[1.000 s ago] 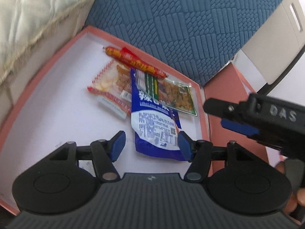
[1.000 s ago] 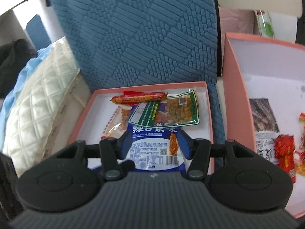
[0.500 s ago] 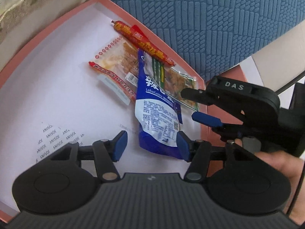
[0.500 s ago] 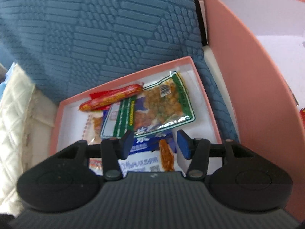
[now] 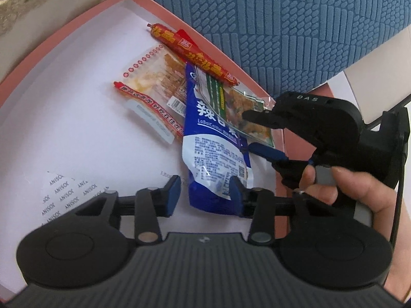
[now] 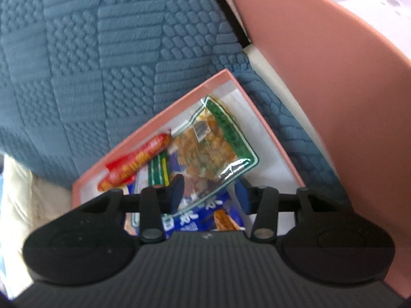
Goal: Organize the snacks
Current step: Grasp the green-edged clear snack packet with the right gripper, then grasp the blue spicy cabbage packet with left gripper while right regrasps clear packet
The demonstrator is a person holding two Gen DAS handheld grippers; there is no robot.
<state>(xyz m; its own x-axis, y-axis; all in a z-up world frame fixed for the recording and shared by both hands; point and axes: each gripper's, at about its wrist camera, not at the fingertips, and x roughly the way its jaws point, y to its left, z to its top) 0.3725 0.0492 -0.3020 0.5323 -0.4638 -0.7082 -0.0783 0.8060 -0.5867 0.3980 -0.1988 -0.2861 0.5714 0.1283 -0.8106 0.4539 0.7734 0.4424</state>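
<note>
Left wrist view: the left gripper (image 5: 204,191), jaws partly open and just closing, straddles the lower end of the blue snack pouch (image 5: 214,151) lying in the pink tray (image 5: 64,33) at frame centre. At right, the right gripper (image 5: 254,131), held by a hand (image 5: 359,195), straddles the green-edged packet (image 5: 239,102).

Right wrist view: its jaws, likewise closing, flank the green-edged packet (image 6: 213,151); pad contact cannot be told.

Left wrist view showing bright, even daylight; white box floor (image 5: 77,133) nearly washing out, soft faint shadows lying under the snack packets. Glare glinting off the blue packet (image 5: 213,159). Fisheye bending the pink box rim (image 5: 64,33) into curves. Right wrist view smearing with motion blur: green-edged packet (image 6: 218,148) and blue cushion (image 6: 102,51) looking soft, upper right corner overexposing.
</note>
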